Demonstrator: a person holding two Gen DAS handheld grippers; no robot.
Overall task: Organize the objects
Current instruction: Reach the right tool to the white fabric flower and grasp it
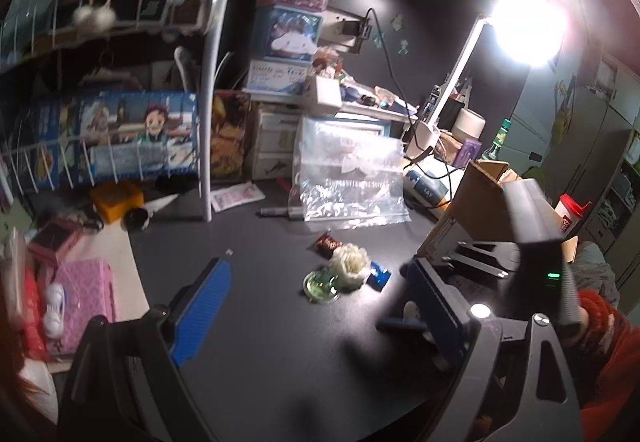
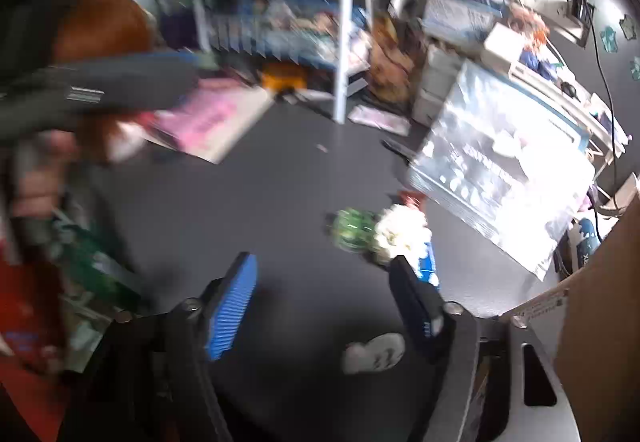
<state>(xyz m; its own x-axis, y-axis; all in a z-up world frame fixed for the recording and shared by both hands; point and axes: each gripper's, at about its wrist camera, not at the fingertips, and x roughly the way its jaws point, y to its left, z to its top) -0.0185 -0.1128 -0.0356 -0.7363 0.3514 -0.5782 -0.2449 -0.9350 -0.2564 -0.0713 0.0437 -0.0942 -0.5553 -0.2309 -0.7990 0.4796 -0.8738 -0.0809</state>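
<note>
White flower (image 1: 351,265) touches glass dish (image 1: 320,284); my left gripper (image 1: 316,302) and right gripper (image 2: 322,296) both spread wide, empty. Careless grab could knock dish.

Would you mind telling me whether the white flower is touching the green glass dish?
Touching: in the left wrist view the flower overlaps the dish's rim with no gap.

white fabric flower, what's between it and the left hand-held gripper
Only bare dark desk. In the left wrist view the stretch from the open left hand-held gripper to the white fabric flower holds nothing; a green glass dish touches the flower's near side.
</note>
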